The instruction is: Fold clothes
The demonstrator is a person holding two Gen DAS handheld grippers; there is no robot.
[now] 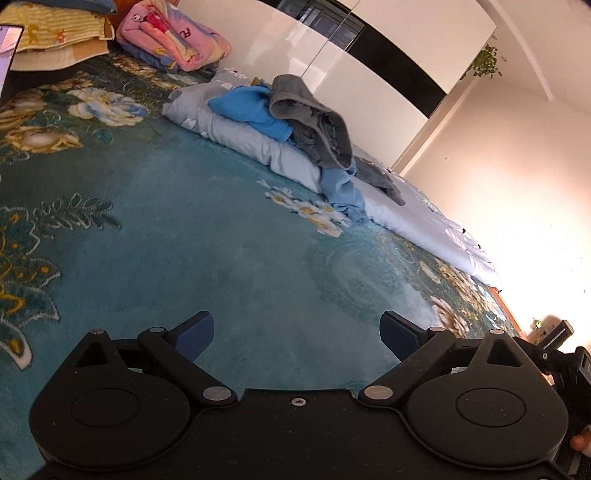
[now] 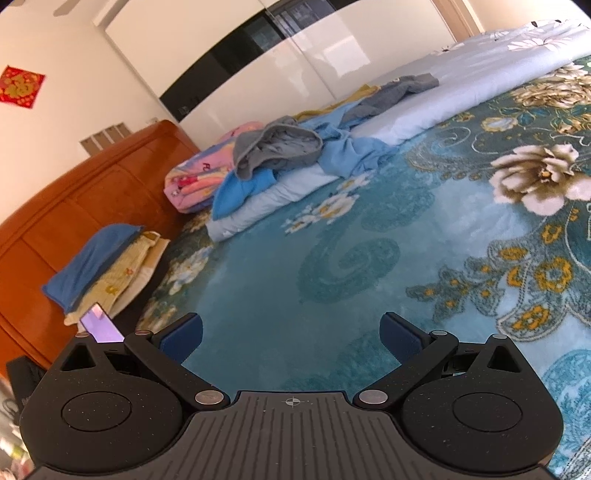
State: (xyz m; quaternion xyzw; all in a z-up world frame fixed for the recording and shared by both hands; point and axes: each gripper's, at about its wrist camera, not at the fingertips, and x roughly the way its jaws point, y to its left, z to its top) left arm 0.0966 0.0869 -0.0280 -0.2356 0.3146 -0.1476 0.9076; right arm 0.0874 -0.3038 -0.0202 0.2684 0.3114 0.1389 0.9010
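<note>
A crumpled grey garment lies on top of a blue garment, both heaped on a pale folded quilt at the far side of the bed. The right wrist view shows the same grey garment and blue garment in a heap. My left gripper hovers open over the teal floral blanket, well short of the clothes, with nothing between its fingers. My right gripper is also open and empty above the blanket.
A pink cartoon blanket and a stack of yellow pillows sit near the wooden headboard. A phone screen glows beside the pillows. A white wardrobe runs behind the bed. Another grey garment lies further along the quilt.
</note>
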